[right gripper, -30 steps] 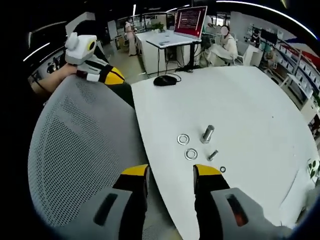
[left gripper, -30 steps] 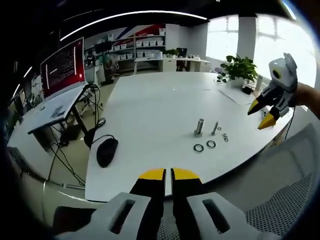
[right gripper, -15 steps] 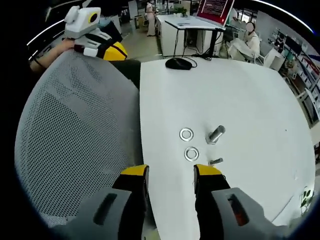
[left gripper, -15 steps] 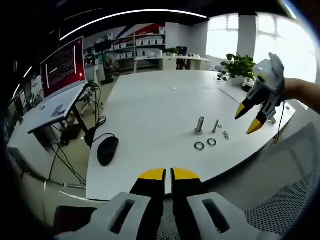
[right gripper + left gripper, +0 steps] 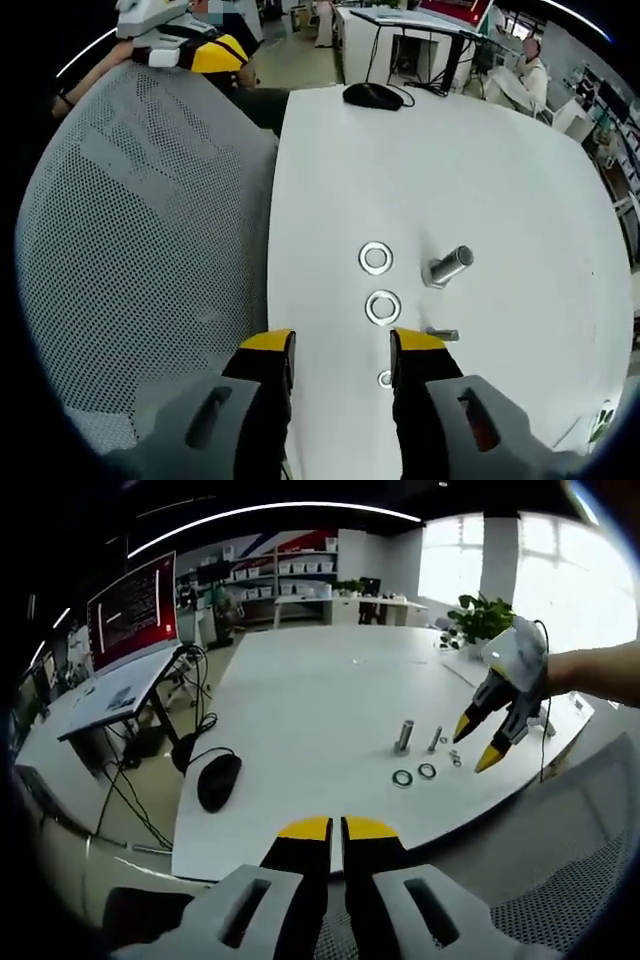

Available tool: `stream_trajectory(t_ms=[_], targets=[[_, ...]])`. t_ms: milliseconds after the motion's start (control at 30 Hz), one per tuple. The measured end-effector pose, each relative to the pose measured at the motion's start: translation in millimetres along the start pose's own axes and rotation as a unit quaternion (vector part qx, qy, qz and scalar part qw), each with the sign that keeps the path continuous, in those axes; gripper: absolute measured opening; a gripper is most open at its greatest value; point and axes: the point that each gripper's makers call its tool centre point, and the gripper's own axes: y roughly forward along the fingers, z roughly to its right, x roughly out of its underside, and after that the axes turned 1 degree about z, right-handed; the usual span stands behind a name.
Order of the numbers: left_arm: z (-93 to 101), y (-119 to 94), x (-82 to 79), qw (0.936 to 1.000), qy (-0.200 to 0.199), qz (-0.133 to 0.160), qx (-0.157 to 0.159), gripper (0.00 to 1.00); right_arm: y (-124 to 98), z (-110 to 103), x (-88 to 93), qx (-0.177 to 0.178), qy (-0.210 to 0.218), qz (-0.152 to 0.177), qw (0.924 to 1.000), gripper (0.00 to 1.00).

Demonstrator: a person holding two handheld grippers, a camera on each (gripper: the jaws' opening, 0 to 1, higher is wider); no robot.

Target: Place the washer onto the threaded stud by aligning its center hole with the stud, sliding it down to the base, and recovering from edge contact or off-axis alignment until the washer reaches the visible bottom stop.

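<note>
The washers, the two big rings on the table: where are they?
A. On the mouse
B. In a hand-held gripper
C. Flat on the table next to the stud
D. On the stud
C: both washers lie flat on the white table, beside the stud, apart from it.

The right hand-held gripper [image 5: 480,742] has apparently moved toward the washers [image 5: 382,306].

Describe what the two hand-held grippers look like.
Each hand-held gripper has two black jaws capped with yellow tips, rising from a pale grey body with slotted openings: left hand-held gripper, right hand-held gripper. The right hand-held gripper's body has a small orange-red mark.
</note>
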Motion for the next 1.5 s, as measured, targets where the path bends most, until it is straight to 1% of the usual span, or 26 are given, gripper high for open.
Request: stream_trajectory(t_ms=[133, 267, 400, 500, 567, 633, 700, 867, 933, 1067, 1233, 1333, 1500], targets=[[0.7, 0, 1.0, 1.0, 0.002, -0.002, 0.001, 0.01, 13, 1, 3.4, -0.004, -0.003, -0.011, 0.9999, 0.41], [-0.5, 0, 0.1, 1.0, -0.001, 0.001, -0.001, 0.01, 25, 6, 7.4, -0.003, -0.014, -0.03, 0.9994, 0.41], [-0.8, 0, 0.3, 1.0, -0.002, 0.001, -0.002, 0.01, 35, 10, 7.9, -0.006, -0.016, -0.041, 0.999, 0.41], [-1.6, -1, 1.3, 1.0, -0.005, 0.001, -0.003, 0.01, 40, 12, 8.4, -0.009, -0.014, -0.048, 0.9987, 0.41], [-2.6, -1, 0.7, 0.9999, -0.009, 0.003, -0.005, 0.01, 45, 13, 9.6, -0.013, -0.02, -0.055, 0.9982, 0.41], [-2.7, 0, 0.9, 1.0, -0.001, 0.0, -0.007, 0.01, 49, 15, 10.7, -0.015, -0.019, -0.059, 0.9979, 0.41], [-0.7, 0, 1.5, 1.0, 0.001, -0.003, -0.003, 0.01, 52, 15, 11.2, -0.017, -0.021, -0.065, 0.9975, 0.41], [-1.7, -1, -0.2, 1.0, -0.002, 0.004, -0.004, 0.0, 59, 19, 9.7, -0.017, -0.027, -0.072, 0.9969, 0.4], [-1.8, 0, -0.7, 1.0, -0.001, 0.004, -0.004, 0.0, 62, 25, 11.5, -0.014, -0.018, -0.082, 0.9964, 0.41], [-1.0, 0, 0.2, 1.0, -0.001, 0.002, -0.002, 0.0, 65, 26, 8.1, -0.02, -0.011, -0.086, 0.9961, 0.41], [-1.9, 0, 0.7, 1.0, -0.002, 0.0, -0.005, 0.0, 66, 28, 5.2, -0.022, -0.014, -0.085, 0.9961, 0.41], [-1.0, 0, 0.9, 1.0, 0.0, -0.002, -0.003, 0.0, 66, 27, 5.8, -0.023, -0.024, -0.089, 0.9954, 0.41], [-0.4, 0, -0.3, 1.0, 0.0, 0.0, -0.001, 0.0, 62, 33, 5.0, -0.012, -0.029, -0.088, 0.9956, 0.41]])
